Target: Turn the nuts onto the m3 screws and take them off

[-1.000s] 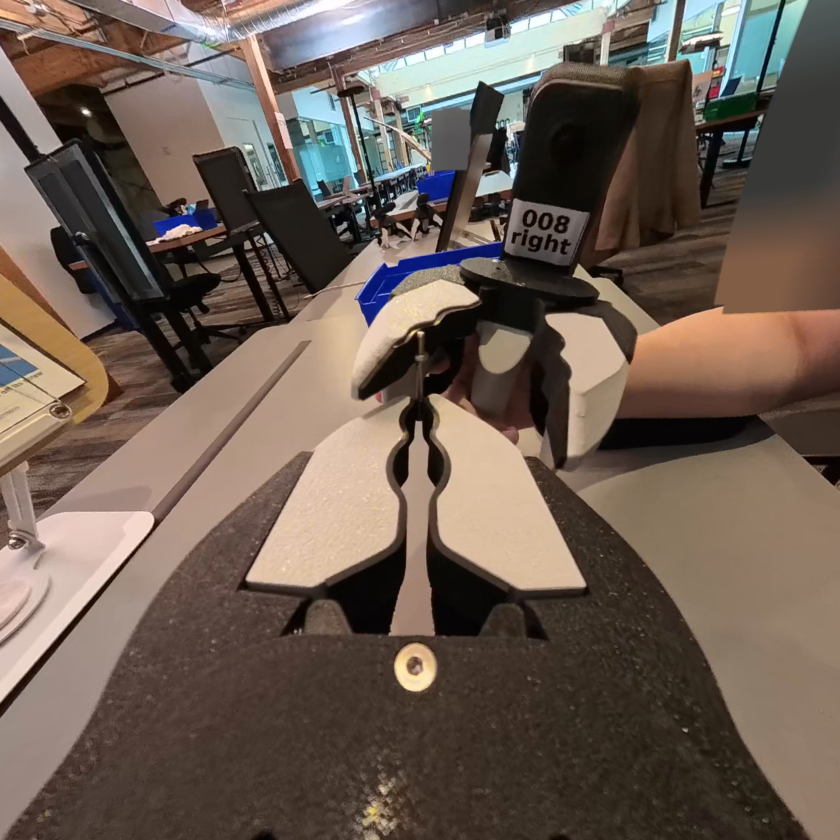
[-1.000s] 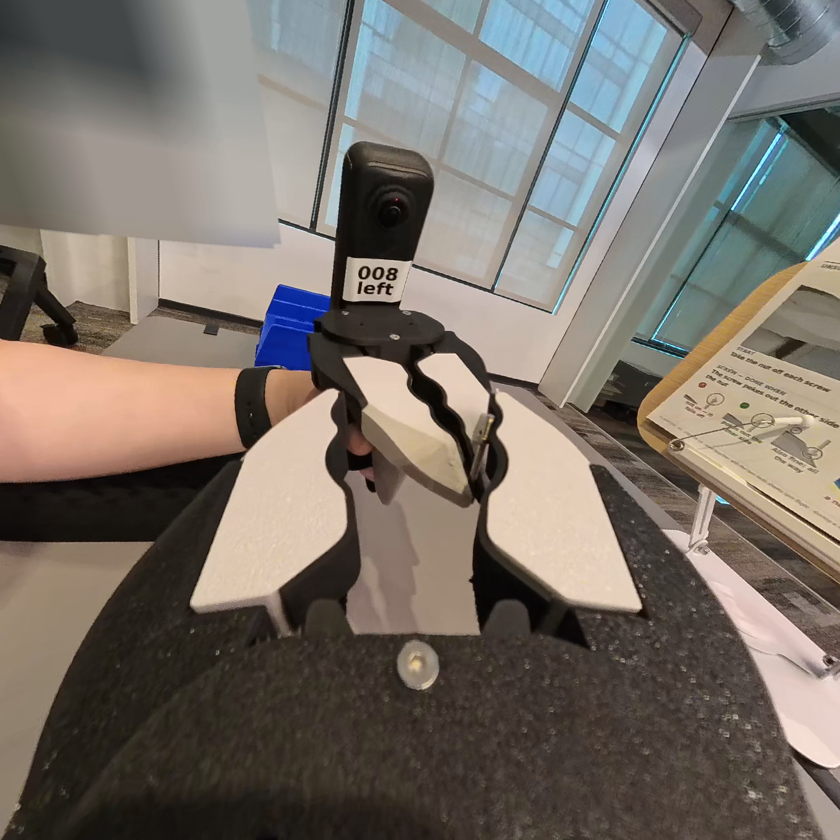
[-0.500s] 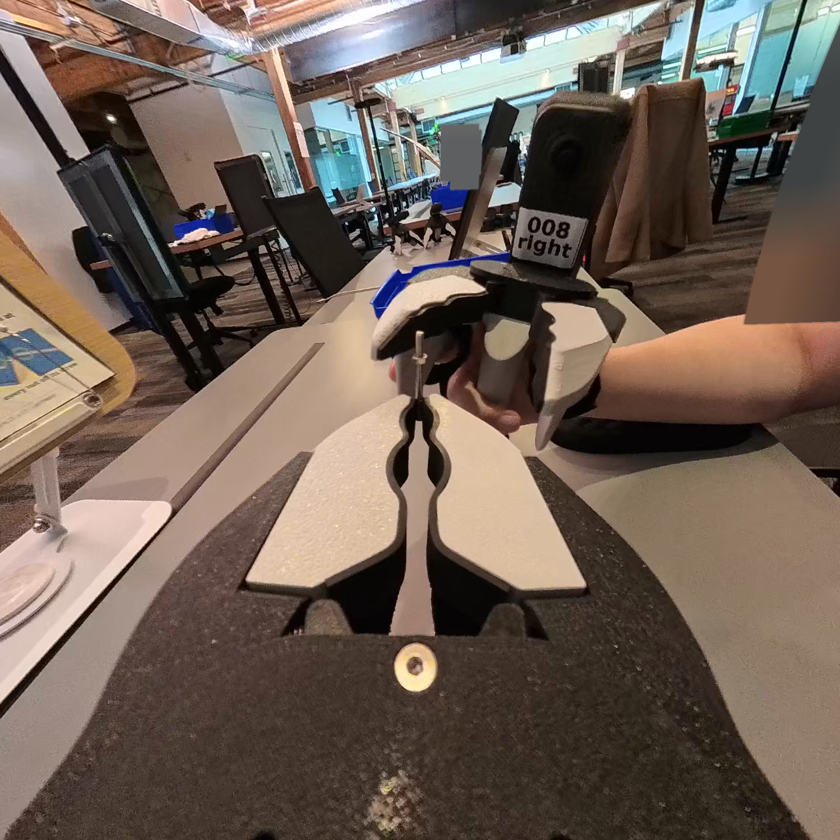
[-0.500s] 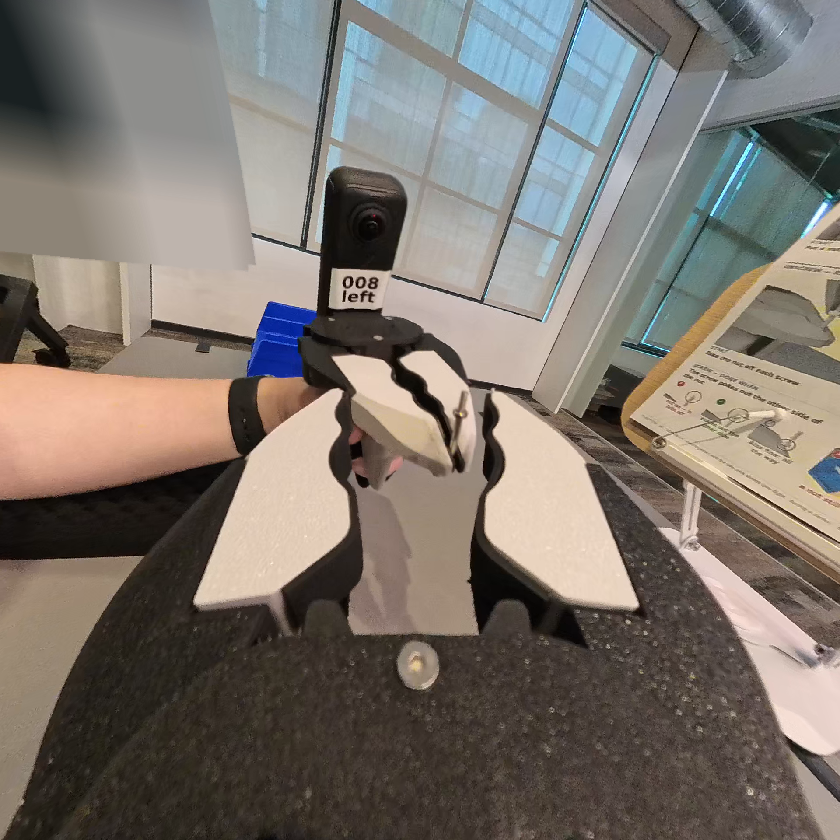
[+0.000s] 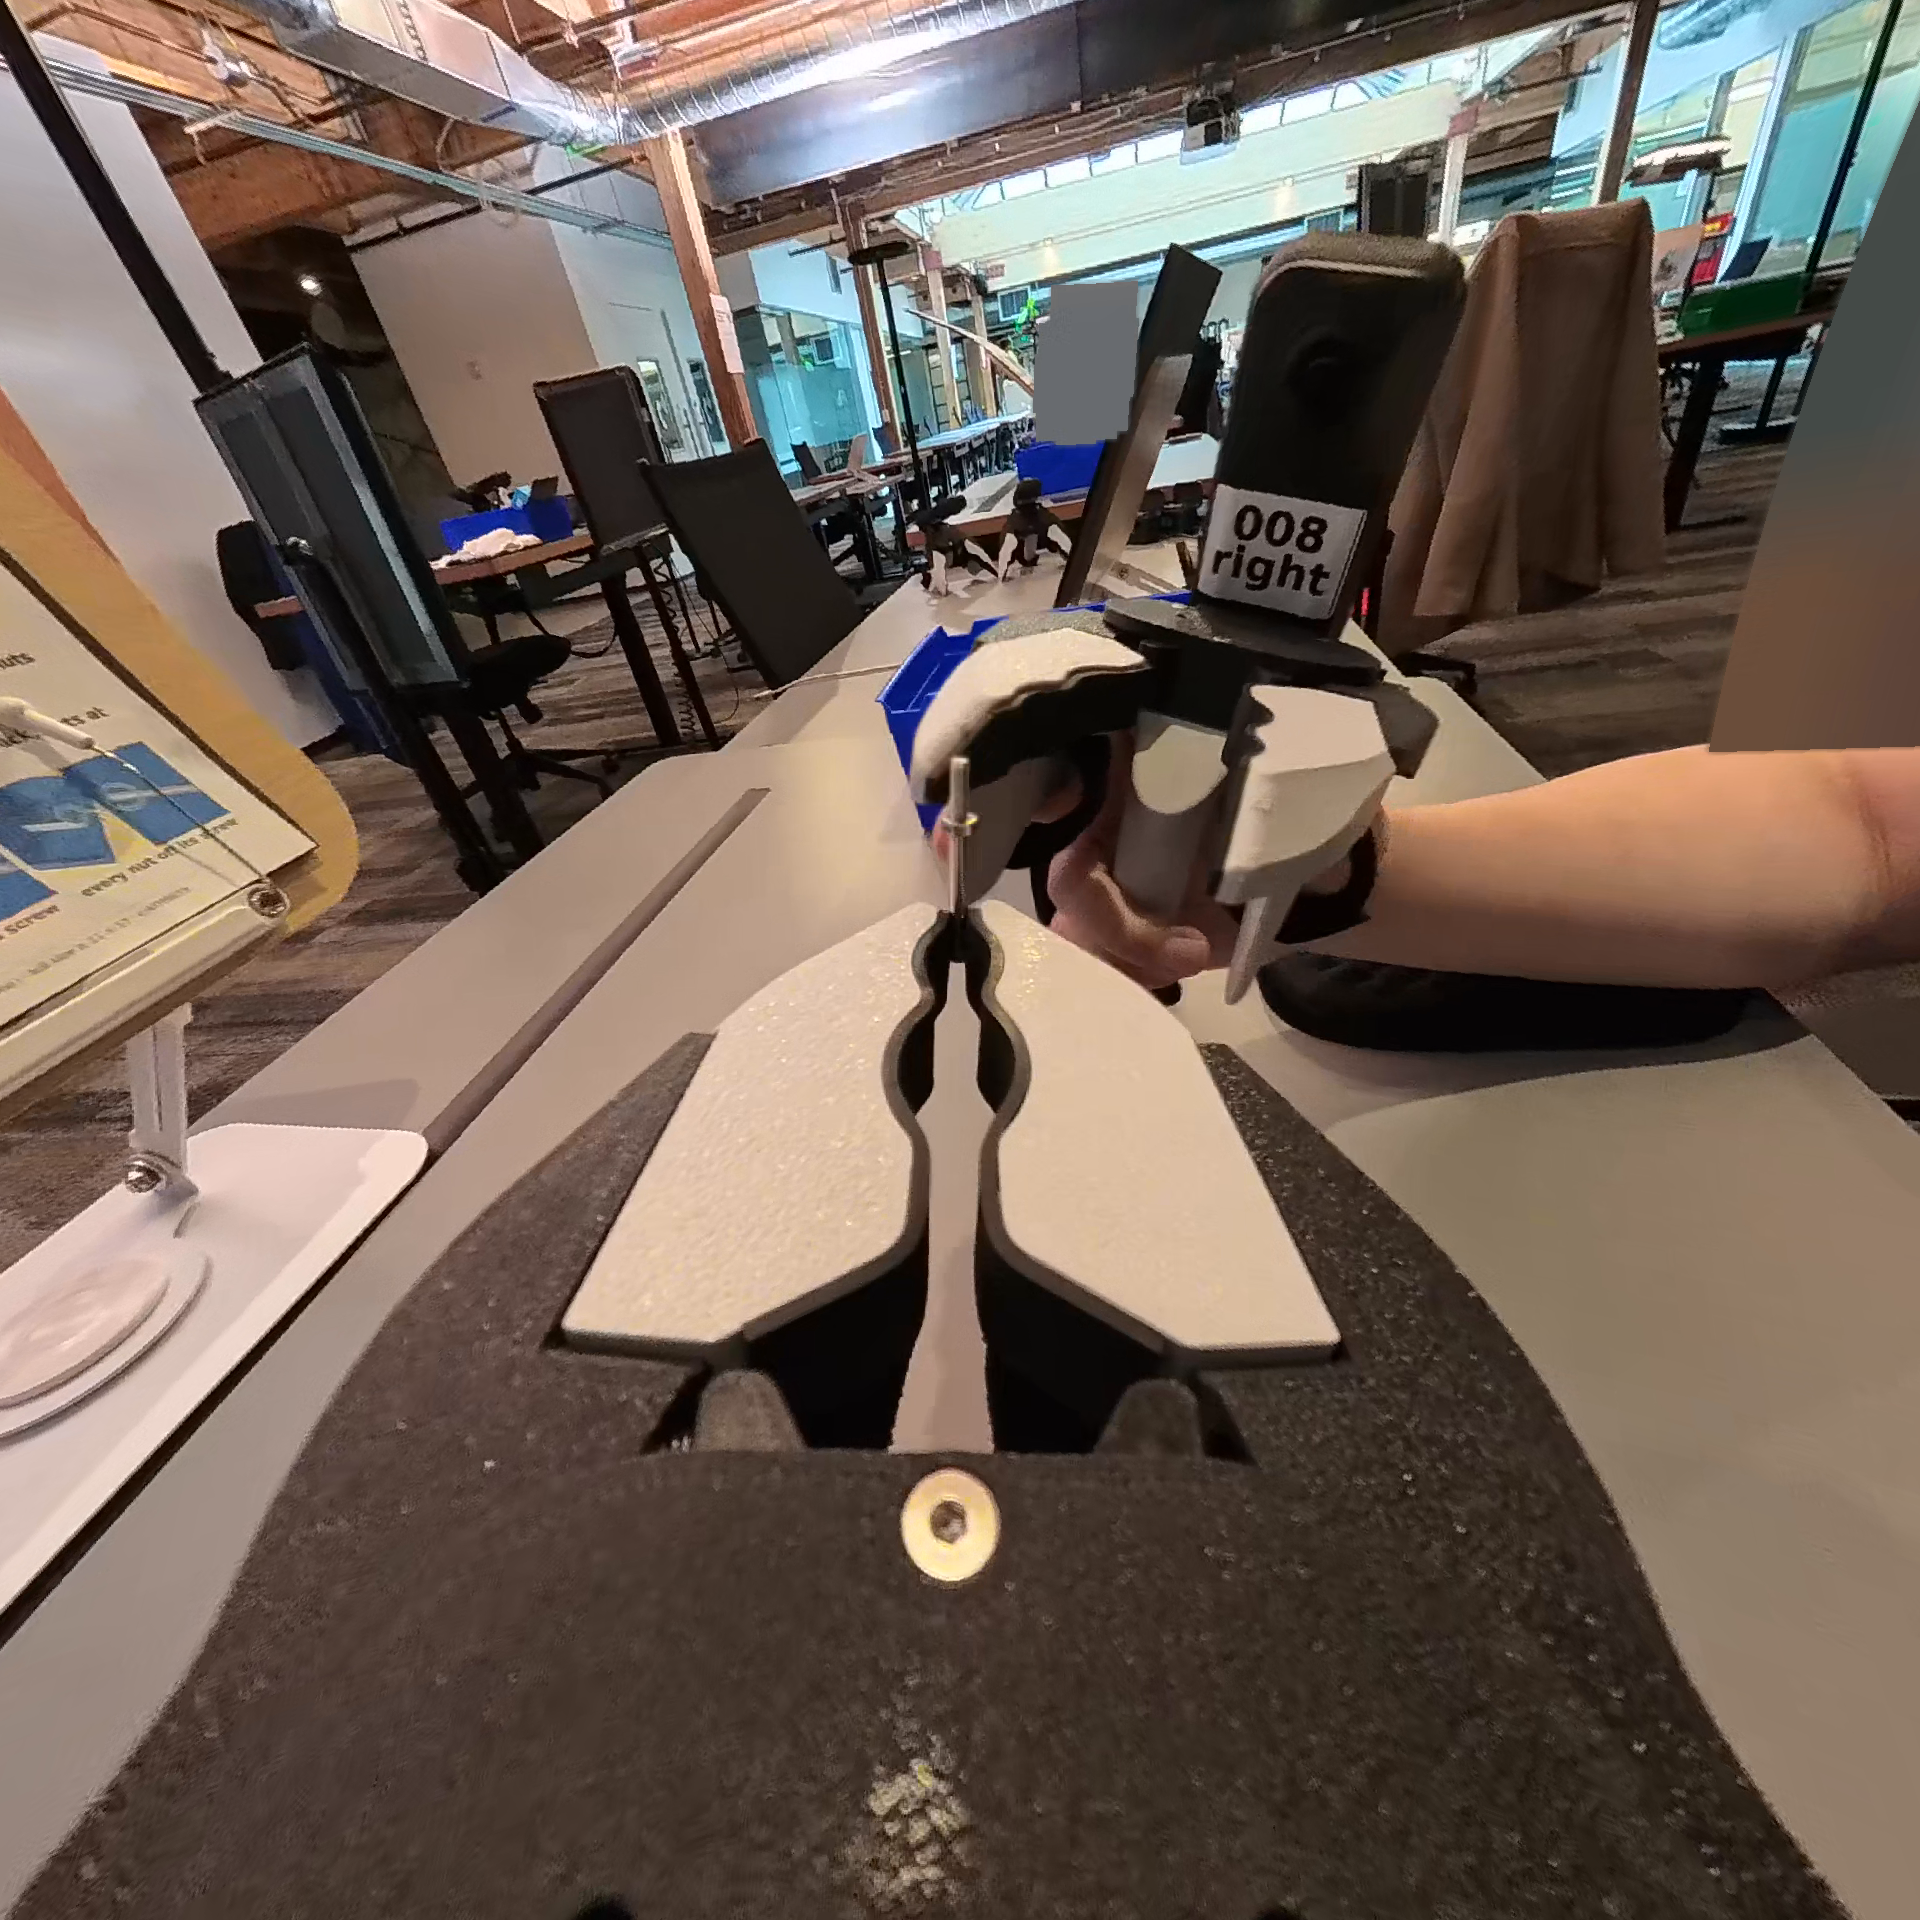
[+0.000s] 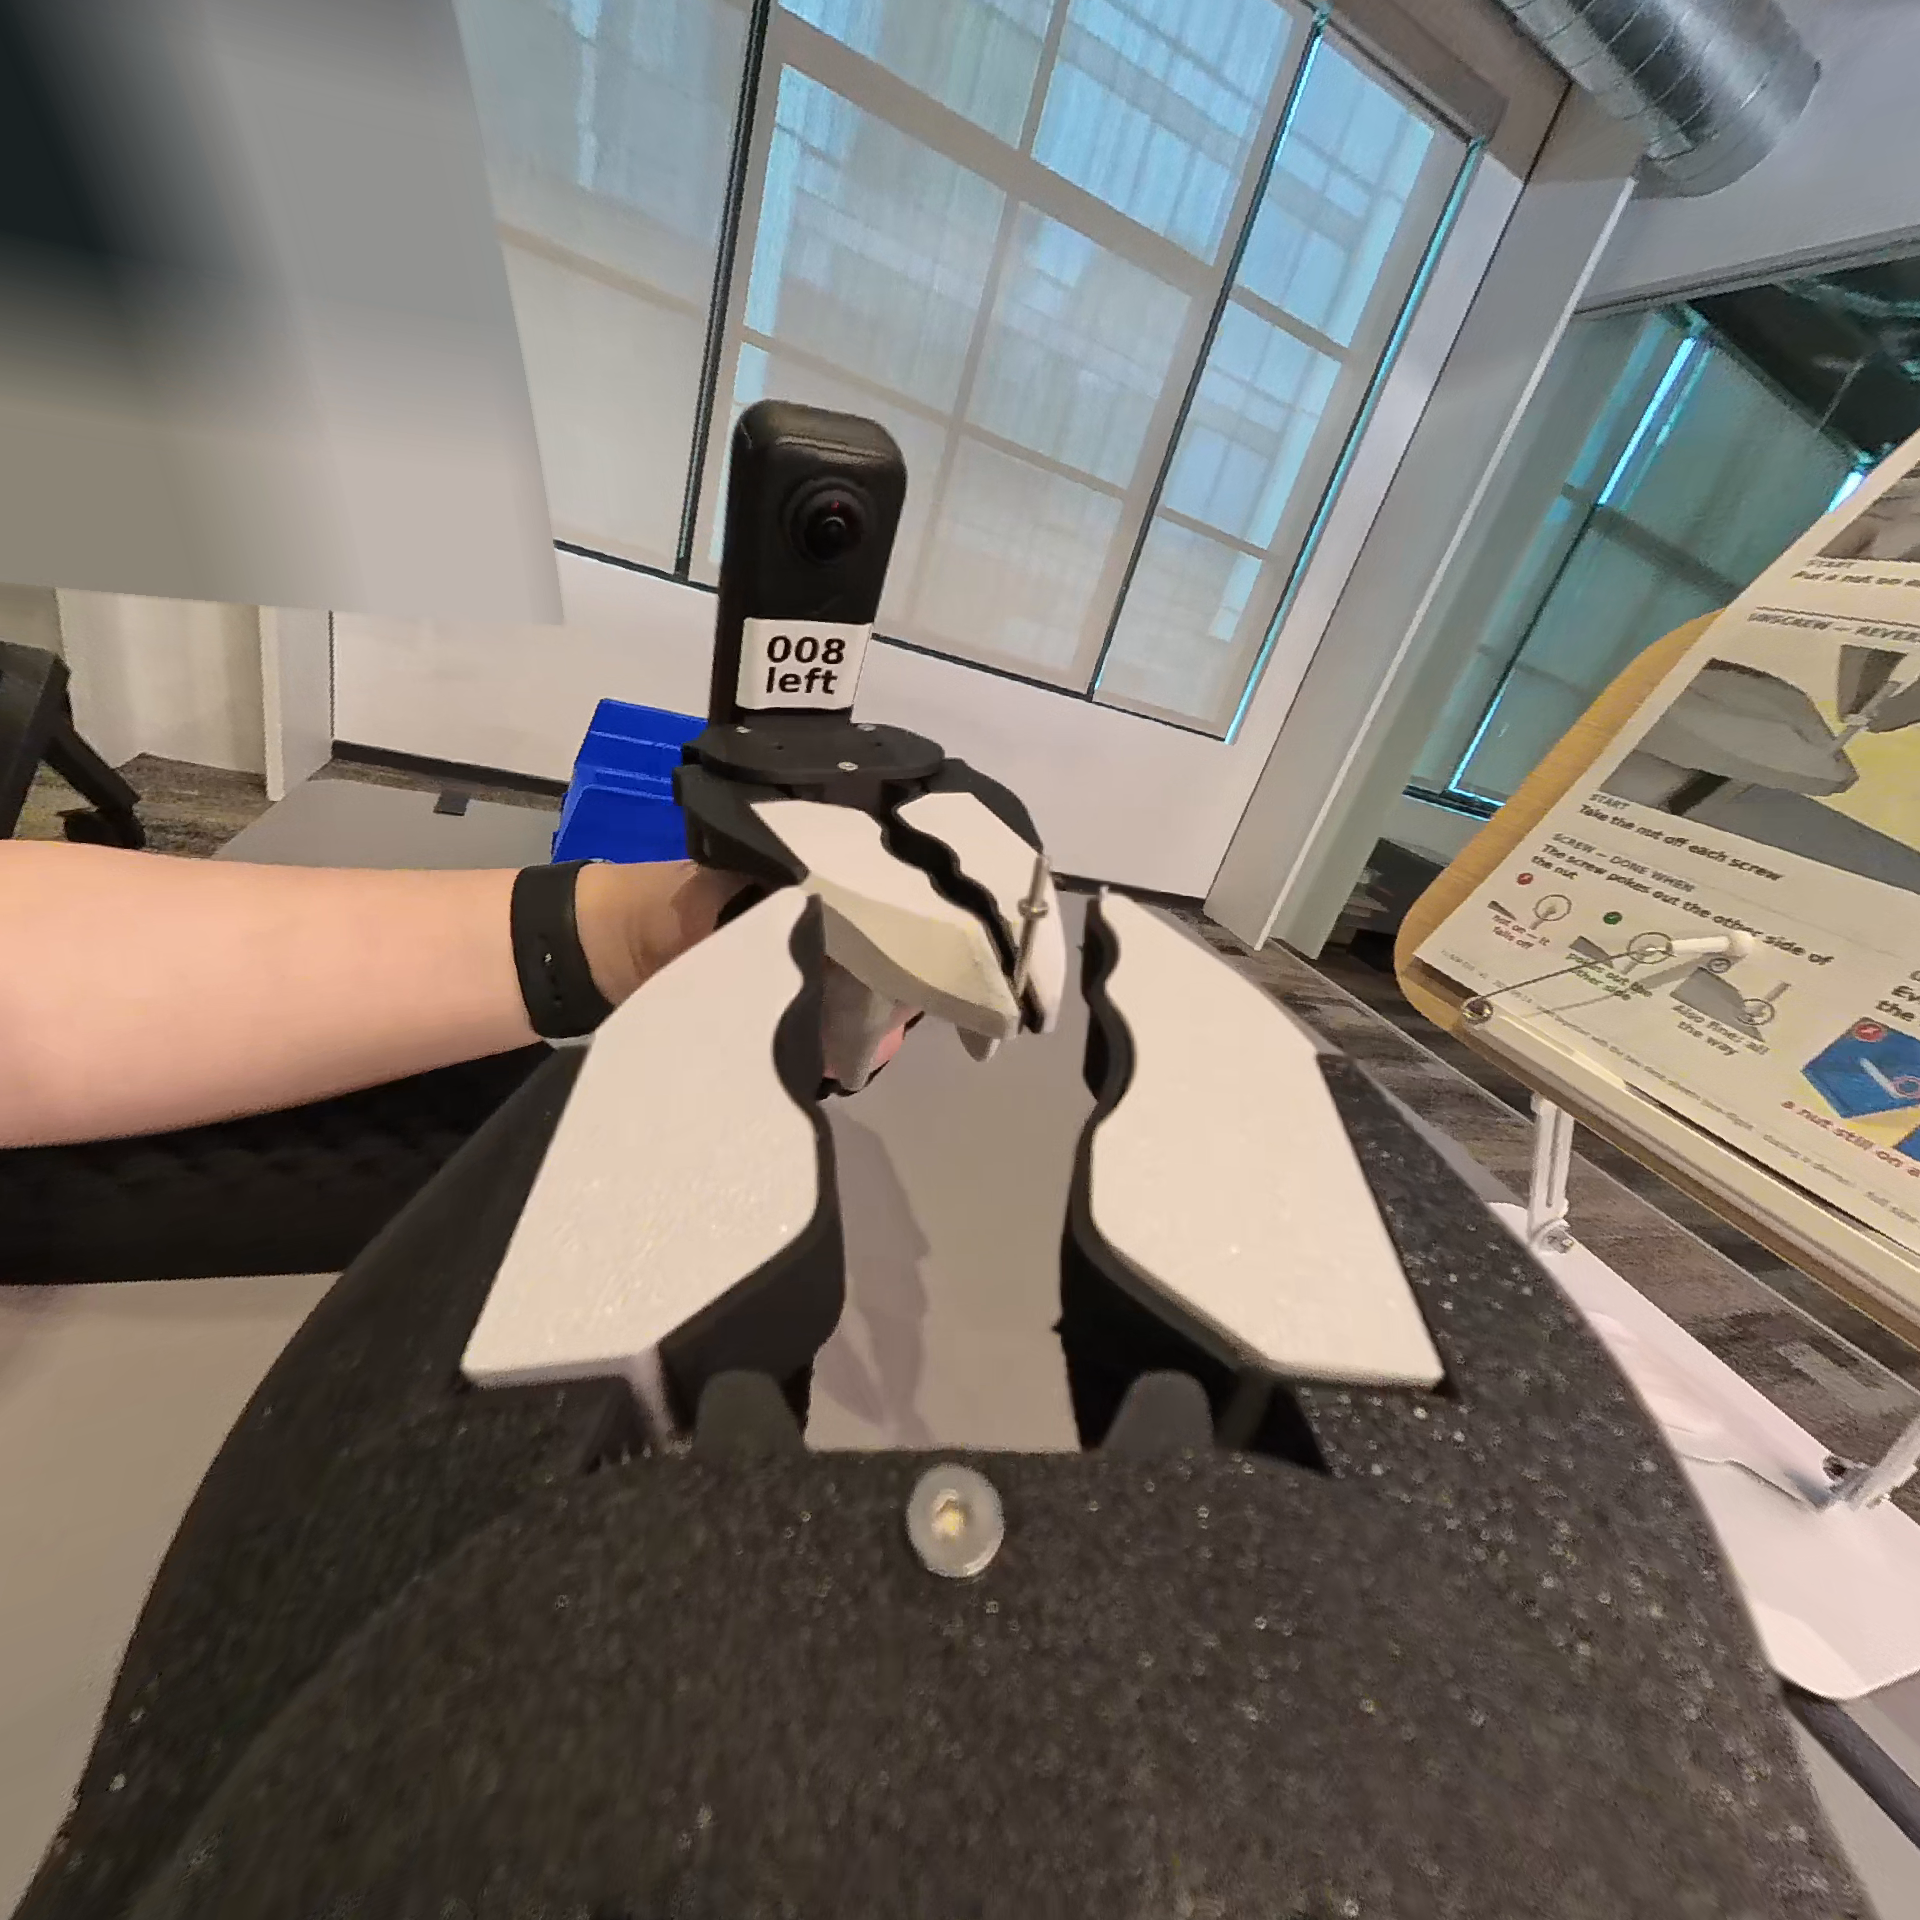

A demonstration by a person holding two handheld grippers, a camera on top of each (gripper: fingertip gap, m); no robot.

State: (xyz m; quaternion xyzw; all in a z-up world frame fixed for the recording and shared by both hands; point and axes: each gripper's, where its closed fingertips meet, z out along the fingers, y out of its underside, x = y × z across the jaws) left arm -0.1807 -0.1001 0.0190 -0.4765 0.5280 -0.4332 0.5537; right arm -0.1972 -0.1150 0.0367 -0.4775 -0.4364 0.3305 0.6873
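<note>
My left gripper [image 5: 957,920] is shut on the lower end of a thin m3 screw [image 5: 957,873] and holds it upright above the table. A small nut [image 5: 960,825] sits on the shaft below its upper end. My right gripper [image 6: 951,914] is open and empty, and the screw [image 6: 1029,940] with its nut [image 6: 1032,908] stands beyond its fingertips, apart from both. In the left wrist view the right gripper [image 5: 1081,873] faces me just behind the screw. In the right wrist view the left gripper [image 6: 1023,1013] points back at me.
A grey table [image 5: 1558,1299] lies under both grippers. An instruction board on a white stand [image 5: 125,831] is at the table's side; it also shows in the right wrist view [image 6: 1714,935]. A blue bin [image 5: 914,691] sits behind. A black forearm pad [image 5: 1507,1008] lies under the right arm. The grippers are tip to tip, or close to it.
The right gripper has drawn back from the screw, so the screw's top no longer sits against its finger. The left gripper stays shut on the screw. The nut is still on the shaft.
</note>
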